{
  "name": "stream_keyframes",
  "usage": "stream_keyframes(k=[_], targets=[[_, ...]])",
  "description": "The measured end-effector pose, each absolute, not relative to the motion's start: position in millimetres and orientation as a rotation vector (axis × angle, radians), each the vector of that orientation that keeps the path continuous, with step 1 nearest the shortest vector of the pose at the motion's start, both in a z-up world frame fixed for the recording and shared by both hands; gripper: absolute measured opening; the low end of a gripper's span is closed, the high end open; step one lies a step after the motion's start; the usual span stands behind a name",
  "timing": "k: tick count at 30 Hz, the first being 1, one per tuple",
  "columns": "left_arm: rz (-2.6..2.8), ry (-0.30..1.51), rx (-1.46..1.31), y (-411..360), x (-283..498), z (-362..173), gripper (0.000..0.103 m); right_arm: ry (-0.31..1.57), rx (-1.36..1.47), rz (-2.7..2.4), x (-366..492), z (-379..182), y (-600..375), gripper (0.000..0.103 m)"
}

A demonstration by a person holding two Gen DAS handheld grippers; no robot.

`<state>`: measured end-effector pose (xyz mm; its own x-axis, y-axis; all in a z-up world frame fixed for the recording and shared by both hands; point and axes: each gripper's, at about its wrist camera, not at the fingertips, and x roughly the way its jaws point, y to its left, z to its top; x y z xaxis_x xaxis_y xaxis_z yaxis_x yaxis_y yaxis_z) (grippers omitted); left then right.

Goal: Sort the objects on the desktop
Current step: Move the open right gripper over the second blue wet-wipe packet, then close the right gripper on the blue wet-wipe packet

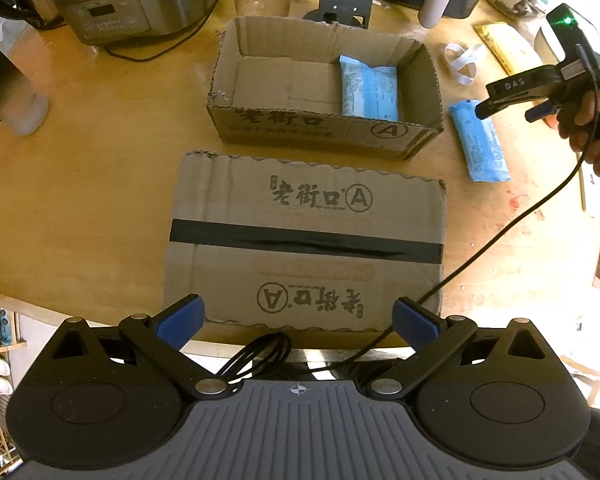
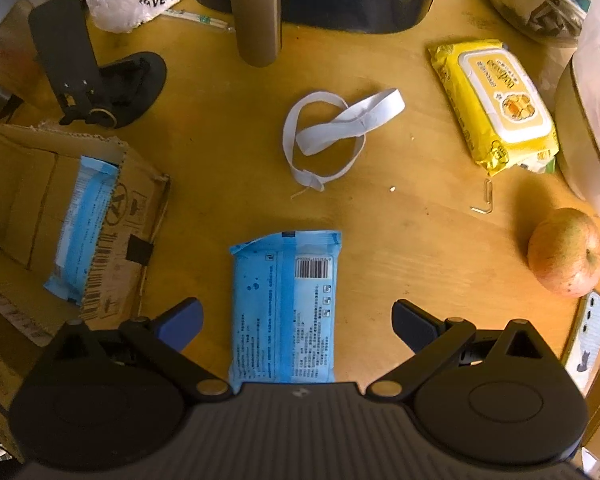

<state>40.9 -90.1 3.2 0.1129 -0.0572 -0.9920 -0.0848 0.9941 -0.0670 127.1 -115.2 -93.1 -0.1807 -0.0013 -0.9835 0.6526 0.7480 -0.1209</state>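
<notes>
An open cardboard box (image 1: 312,128) stands mid-table, with one blue packet (image 1: 368,92) lying along its right wall. In front of it lies an overturned, taped cardboard box (image 1: 304,240). My left gripper (image 1: 298,318) hovers open above that box's near edge, holding nothing. A second blue packet (image 2: 284,308) lies flat on the table to the right of the open box (image 2: 20,208). My right gripper (image 2: 298,320) is open just above this packet, one finger on each side, not touching it. The left wrist view shows the right gripper (image 1: 496,106) in a hand over that packet (image 1: 480,144).
A rice cooker (image 1: 112,4) and its cable sit at the back left. Around the right gripper lie a white elastic band (image 2: 332,136), a yellow wipes pack (image 2: 496,108), an apple (image 2: 566,252), a paper clip (image 2: 486,198), a phone (image 2: 592,332), a black stand (image 2: 84,68) and a cardboard tube (image 2: 258,12).
</notes>
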Motion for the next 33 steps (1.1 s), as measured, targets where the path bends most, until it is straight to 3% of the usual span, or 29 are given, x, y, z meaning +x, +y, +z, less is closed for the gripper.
stream_keyframes(k=[18, 33], targets=[[0.040, 1.478, -0.112, -85, 41, 2, 0.103, 1.701, 0.529, -0.606, 113, -146, -104, 0.103], [0.032, 1.479, -0.107, -86, 42, 2, 0.103, 1.709, 0.478, -0.588, 113, -147, -97, 0.103]])
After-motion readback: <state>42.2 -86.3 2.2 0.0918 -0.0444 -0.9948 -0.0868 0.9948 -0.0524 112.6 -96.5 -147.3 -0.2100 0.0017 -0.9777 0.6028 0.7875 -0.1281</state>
